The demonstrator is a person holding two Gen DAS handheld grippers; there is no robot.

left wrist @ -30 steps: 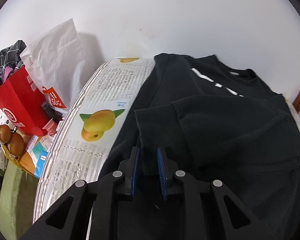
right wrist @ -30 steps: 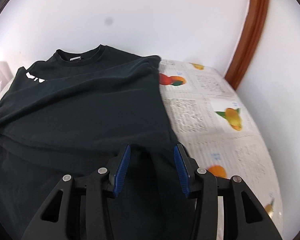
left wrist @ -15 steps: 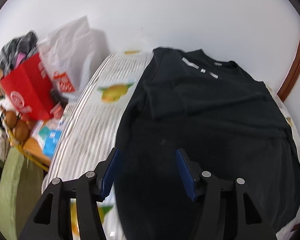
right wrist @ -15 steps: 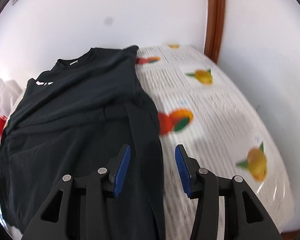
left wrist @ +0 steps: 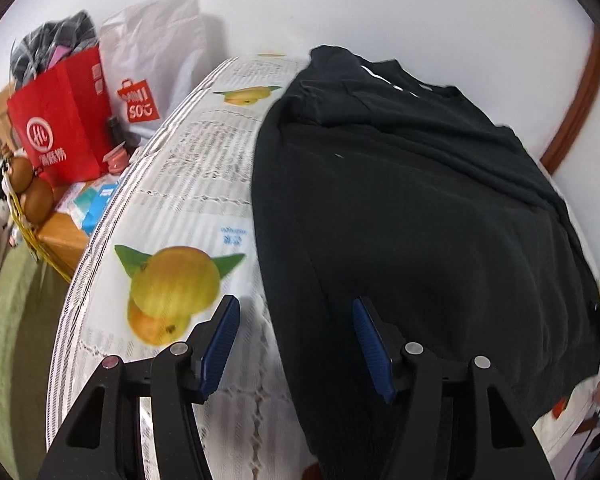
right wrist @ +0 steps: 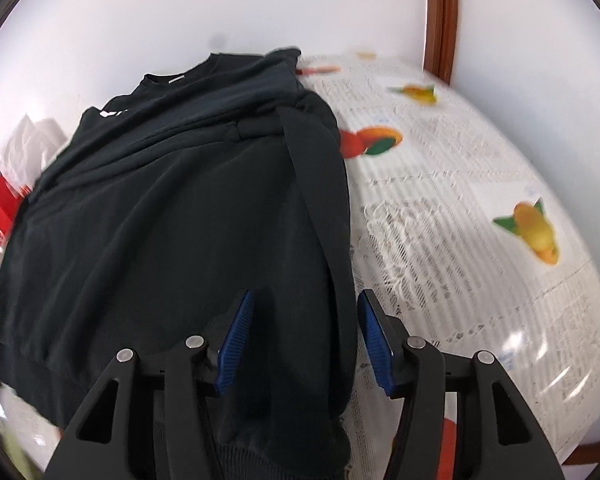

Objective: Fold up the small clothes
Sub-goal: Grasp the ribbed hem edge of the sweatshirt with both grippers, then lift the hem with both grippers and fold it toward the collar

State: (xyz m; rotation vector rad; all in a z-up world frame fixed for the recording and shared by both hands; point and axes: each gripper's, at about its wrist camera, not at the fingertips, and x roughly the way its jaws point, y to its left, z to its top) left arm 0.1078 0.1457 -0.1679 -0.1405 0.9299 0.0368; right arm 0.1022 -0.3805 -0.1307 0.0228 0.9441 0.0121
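Nearby, a red bag [left wrist: 64,120] flanks the sweatshirt [left wrist: 420,200]; both hand-held grippers seemingly gape, gripping nothing

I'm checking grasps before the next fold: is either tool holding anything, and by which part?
Nothing is held. The left tool and the right tool both stand open over the black sweatshirt, pads clear of the fabric.

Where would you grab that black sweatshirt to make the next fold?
Probably by the bottom hem of the sweatshirt, one gripper at each near corner, coming in from the near edge of the table. Both sleeves already lie folded across the body, and the ribbed hem lies flat and nearest. The left gripper and right gripper are open over its side edges.
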